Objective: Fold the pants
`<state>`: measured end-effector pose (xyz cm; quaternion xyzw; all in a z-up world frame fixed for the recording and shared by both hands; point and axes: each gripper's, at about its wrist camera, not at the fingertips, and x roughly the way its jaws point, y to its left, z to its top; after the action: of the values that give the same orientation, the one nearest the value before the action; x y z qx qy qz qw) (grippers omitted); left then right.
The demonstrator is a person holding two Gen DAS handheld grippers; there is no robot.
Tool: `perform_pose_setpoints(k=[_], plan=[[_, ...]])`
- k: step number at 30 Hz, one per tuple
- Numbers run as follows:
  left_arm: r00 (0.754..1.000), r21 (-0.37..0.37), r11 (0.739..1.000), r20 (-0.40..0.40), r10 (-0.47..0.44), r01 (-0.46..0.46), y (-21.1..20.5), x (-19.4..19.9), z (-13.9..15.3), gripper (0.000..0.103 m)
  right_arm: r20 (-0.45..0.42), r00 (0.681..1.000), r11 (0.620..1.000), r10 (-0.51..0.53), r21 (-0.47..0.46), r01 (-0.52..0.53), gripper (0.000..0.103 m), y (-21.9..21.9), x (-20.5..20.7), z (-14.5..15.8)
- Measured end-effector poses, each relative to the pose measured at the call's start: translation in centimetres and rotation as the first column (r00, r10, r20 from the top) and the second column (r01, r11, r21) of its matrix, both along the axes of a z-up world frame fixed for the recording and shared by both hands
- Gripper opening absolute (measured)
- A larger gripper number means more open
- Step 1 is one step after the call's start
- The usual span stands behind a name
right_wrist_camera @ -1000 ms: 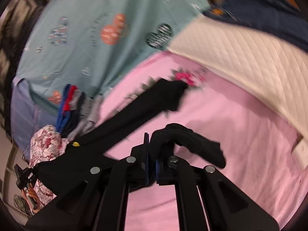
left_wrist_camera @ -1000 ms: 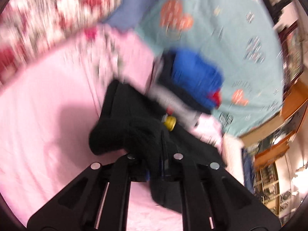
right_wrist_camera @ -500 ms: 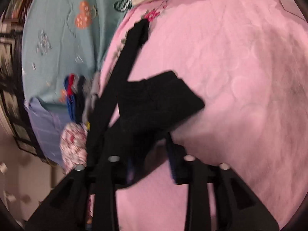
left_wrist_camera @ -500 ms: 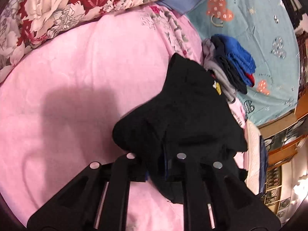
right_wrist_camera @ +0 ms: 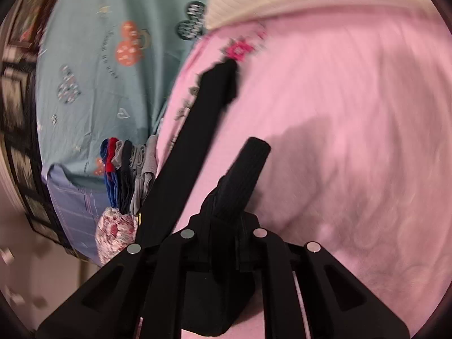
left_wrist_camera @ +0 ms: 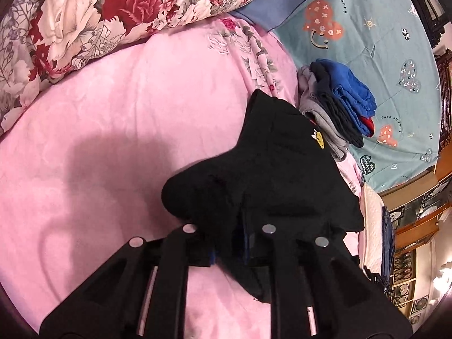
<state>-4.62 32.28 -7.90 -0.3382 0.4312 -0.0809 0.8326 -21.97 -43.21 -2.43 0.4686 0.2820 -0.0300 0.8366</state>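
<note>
Two grippers hold the black pants over the pink blanket; the far end lies by the stack of folded clothes. The left gripper and right gripper are each clenched on bunched cloth. Judging by this, a fold is midway, and next the held end needs laying flat.

Pink bedspread, floral pillow, teal sheet, wooden shelving at right.
</note>
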Motion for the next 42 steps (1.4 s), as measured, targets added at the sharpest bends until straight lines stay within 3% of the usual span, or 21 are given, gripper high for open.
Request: perform_pose_setpoints(k=[4,7,8,9,10,11,12,13,14,17,20,22,25,29,30,35,37,38,39,42], plan=[[1.0,0.038,0.999,0.018,-0.01,0.01,-0.6,-0.2,0.7,0.015,0.074,0.997,0.985,-0.035,-0.168,0.047,0.01,-0.2,-2.9,4.7],[0.999,0.053,0.998,0.022,-0.035,0.034,-1.3,-0.3,0.7,0.019,-0.117,0.989,0.943,-0.089,-0.331,0.045,0.018,-0.5,-4.1,4.4],[0.999,0.069,0.997,0.01,-0.048,0.047,-1.6,-0.3,0.4,0.024,-0.238,0.96,0.925,-0.145,-0.376,0.046,0.034,-0.8,-4.3,3.5],[0.998,0.084,0.995,-0.004,-0.056,0.056,-1.8,-0.2,0.1,0.024,-0.31,0.929,0.912,-0.203,-0.406,0.064,0.042,-1.3,-4.7,3.0],[0.998,0.087,0.994,-0.012,-0.062,0.063,-1.9,-0.2,0.0,0.027,-0.327,0.915,0.907,-0.234,-0.412,0.085,0.042,-1.9,-5.1,3.0],[0.997,0.089,0.994,-0.026,-0.068,0.07,-1.9,-0.3,-0.2,0.033,-0.289,0.917,0.906,-0.274,-0.398,0.145,0.042,-3.0,-5.9,3.6],[0.997,0.093,0.993,-0.035,-0.065,0.068,-1.7,-0.4,-0.3,0.042,-0.243,0.925,0.906,-0.293,-0.378,0.187,0.052,-3.5,-6.3,4.2],[0.998,0.117,0.992,-0.042,-0.039,0.044,-1.3,-0.9,-0.1,0.069,-0.196,0.931,0.908,-0.307,-0.355,0.224,0.058,-4.0,-6.4,5.0],[0.999,0.161,0.987,-0.032,0.009,-0.004,-0.7,-1.6,0.3,0.081,-0.159,0.94,0.912,-0.302,-0.336,0.236,0.068,-4.3,-5.9,5.8],[0.998,0.196,0.979,-0.009,0.057,-0.054,1.1,-3.5,1.5,0.081,-0.113,0.982,0.946,-0.154,-0.304,0.113,0.073,-3.6,-0.9,6.9],[0.992,0.203,0.971,0.013,0.127,-0.127,2.9,-4.7,3.1,0.081,-0.141,0.989,0.966,-0.053,-0.257,0.015,0.073,-2.9,6.2,5.3],[0.985,0.21,0.963,0.029,0.169,-0.171,3.6,-5.1,4.4,0.081,-0.165,0.986,0.986,0.008,-0.16,-0.035,0.073,-2.9,11.2,2.6],[0.983,0.212,0.96,0.034,0.182,-0.185,3.0,-4.7,5.7,0.085,-0.178,0.984,0.999,0.016,-0.032,-0.022,0.073,-3.2,15.2,-0.4],[0.989,0.272,0.951,0.016,0.148,-0.147,0.5,-2.8,6.9,0.085,-0.061,0.998,0.978,0.025,0.209,-0.012,0.073,-4.7,19.1,-2.4],[0.99,0.278,0.95,0.015,0.142,-0.14,-0.1,-2.4,7.1,0.085,-0.037,0.999,0.973,0.007,0.229,0.001,0.073,-4.9,19.5,-2.5],[0.997,0.299,0.951,0.012,0.082,-0.082,-3.7,0.4,8.1,0.085,0.01,0.997,0.99,-0.077,0.115,0.075,0.073,-6.4,22.5,-1.6],[0.998,0.319,0.946,0.02,0.052,-0.055,-5.4,1.3,8.6,0.086,0.064,0.994,0.991,-0.089,0.102,0.082,0.054,-7.0,23.2,-1.3],[0.999,0.324,0.945,0.022,0.044,-0.049,-5.9,1.7,8.8,0.086,0.086,0.994,0.996,-0.059,0.069,0.053,0.026,-7.2,23.8,-0.8],[0.999,0.328,0.944,0.024,0.035,-0.041,-6.5,2.2,8.9,0.086,0.08,0.996,0.999,-0.032,0.03,0.03,0.008,-7.3,24.5,-0.1],[0.999,0.345,0.938,0.026,0.02,-0.028,-8.2,4.5,9.4,0.086,0.136,0.99,0.991,0.031,-0.135,-0.013,0.006,-6.6,24.6,4.5]])
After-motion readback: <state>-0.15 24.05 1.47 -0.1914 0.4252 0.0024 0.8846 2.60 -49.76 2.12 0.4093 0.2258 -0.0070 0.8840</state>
